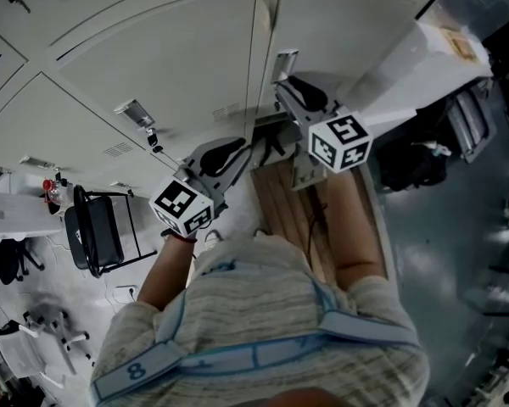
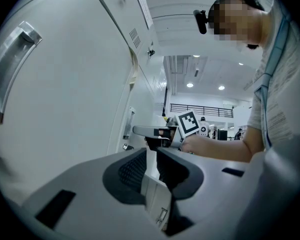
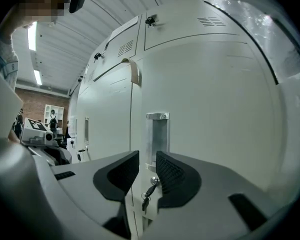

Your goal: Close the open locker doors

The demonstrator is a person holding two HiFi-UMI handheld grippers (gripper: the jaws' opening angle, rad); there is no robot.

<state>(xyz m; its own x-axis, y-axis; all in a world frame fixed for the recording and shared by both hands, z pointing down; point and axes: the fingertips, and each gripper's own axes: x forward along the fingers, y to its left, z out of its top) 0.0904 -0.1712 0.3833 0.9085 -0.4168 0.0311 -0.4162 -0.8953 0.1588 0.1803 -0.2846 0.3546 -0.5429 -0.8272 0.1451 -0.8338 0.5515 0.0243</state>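
A bank of pale grey locker doors (image 1: 165,70) fills the top of the head view. My left gripper (image 1: 242,147) points at the dark seam (image 1: 267,130) between two doors. In the left gripper view its jaws (image 2: 151,164) stand narrowly open, with a white door edge (image 2: 155,194) in the gap; I cannot tell whether they touch it. My right gripper (image 1: 287,87) sits against the right-hand door just below its metal handle (image 1: 286,59). In the right gripper view its jaws (image 3: 147,171) are narrowly open, framing the recessed handle (image 3: 156,136) and a key (image 3: 149,190) in the lock.
A black folding chair (image 1: 97,231) and a white box (image 1: 17,214) stand at the left. To the right, a white panel (image 1: 424,66) slants away from the lockers, with a dark bag (image 1: 407,164) below it. A wood-look floor strip (image 1: 280,202) lies underfoot.
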